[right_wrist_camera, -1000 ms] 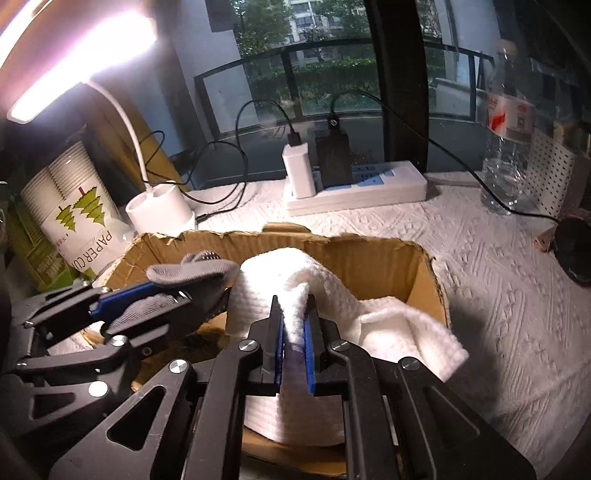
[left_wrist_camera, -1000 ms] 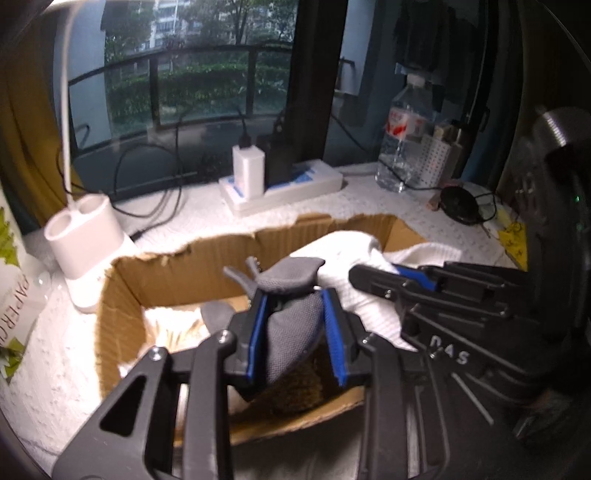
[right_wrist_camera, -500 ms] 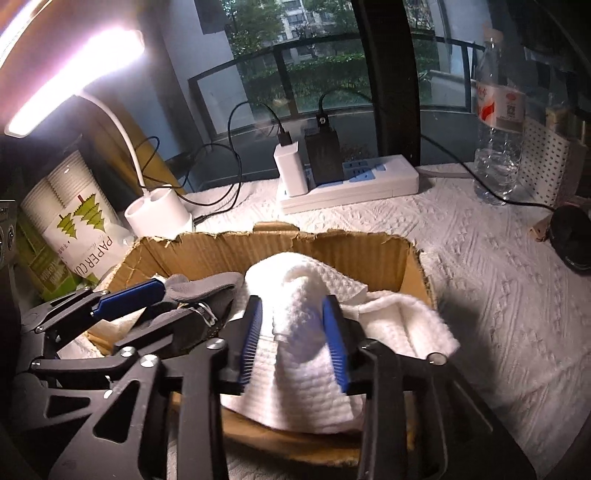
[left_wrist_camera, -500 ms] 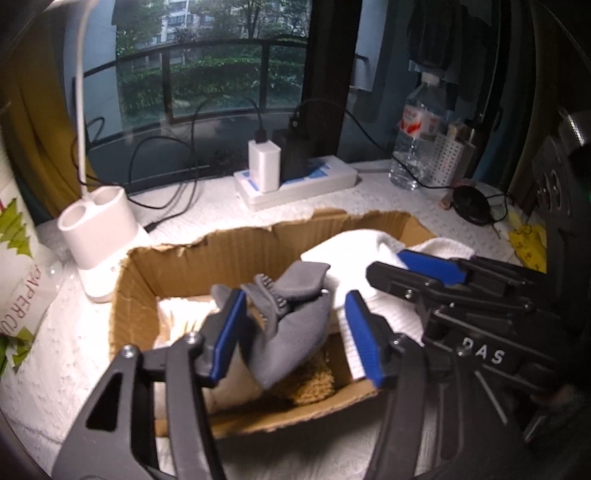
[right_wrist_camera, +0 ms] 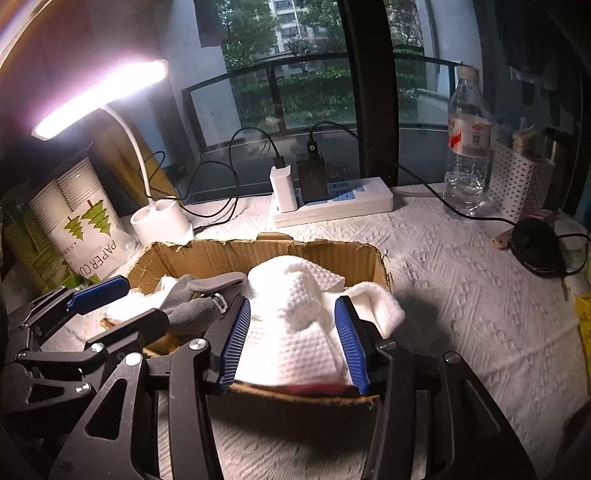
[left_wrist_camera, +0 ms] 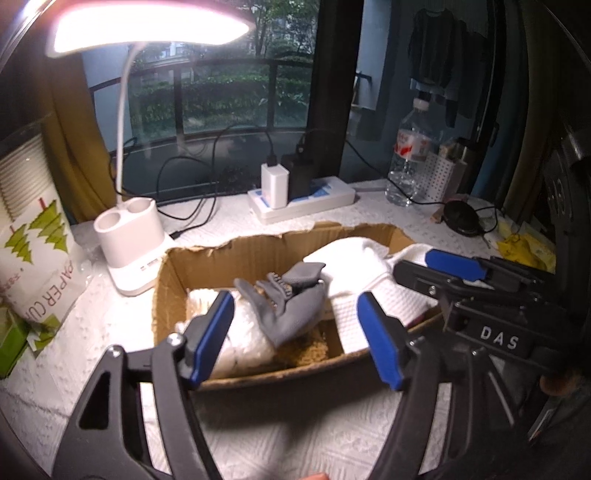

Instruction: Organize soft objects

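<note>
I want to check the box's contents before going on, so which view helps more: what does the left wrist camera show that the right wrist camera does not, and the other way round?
Only the left wrist view looks down into the cardboard box to its floor, with a white bundle beside the grey glove.

Only the right wrist view shows the towel's near edge hanging over the front wall, between the open right gripper's pads.

Both show glove, towel, box, lamp and power strip.

Home desk: lamp (left_wrist_camera: 147, 29), balcony window (right_wrist_camera: 295, 92)
</note>
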A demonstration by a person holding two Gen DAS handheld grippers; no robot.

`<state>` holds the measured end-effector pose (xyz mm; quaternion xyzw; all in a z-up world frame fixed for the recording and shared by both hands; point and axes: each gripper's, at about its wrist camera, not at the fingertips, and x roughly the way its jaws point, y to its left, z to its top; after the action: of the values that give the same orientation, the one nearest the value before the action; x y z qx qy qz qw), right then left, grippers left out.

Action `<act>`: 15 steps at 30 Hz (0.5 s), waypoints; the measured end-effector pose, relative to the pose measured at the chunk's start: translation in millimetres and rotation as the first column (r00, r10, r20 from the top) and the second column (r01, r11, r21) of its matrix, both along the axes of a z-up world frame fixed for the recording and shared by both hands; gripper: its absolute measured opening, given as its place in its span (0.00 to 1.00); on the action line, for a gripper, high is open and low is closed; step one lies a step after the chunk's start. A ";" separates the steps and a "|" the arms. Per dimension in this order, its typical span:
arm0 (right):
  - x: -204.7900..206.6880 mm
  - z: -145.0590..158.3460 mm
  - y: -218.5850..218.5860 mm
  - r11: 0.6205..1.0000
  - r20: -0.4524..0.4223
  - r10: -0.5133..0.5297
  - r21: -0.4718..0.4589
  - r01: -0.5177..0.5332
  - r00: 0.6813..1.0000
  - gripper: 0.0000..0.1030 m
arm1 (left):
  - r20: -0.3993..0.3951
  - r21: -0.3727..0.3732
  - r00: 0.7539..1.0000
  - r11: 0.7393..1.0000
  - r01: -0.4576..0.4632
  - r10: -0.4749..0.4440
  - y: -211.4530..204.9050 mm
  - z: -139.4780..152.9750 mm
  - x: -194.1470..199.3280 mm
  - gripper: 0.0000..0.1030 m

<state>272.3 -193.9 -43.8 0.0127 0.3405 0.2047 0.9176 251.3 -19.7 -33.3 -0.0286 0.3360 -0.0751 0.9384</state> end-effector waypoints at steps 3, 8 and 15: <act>-10.1 4.3 0.1 1.000 0.012 -0.001 -0.001 0.001 1.000 0.49 | 0.018 -0.005 1.000 1.000 -0.008 0.008 2.5 5.8 -11.4 0.69; -30.1 12.4 0.6 1.000 0.038 -0.002 -0.009 0.002 0.999 0.49 | 0.050 -0.009 0.999 1.000 -0.018 0.018 6.2 15.6 -31.2 0.70; -58.0 24.6 -0.7 1.000 0.077 -0.008 -0.014 0.009 0.997 0.49 | 0.091 -0.017 0.995 0.999 -0.029 0.030 11.3 27.3 -58.0 0.70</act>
<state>214.4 -194.7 -19.2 -0.0003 0.3062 0.1989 0.9310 193.3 -8.3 -6.0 -0.0376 0.2919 -0.0651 0.9535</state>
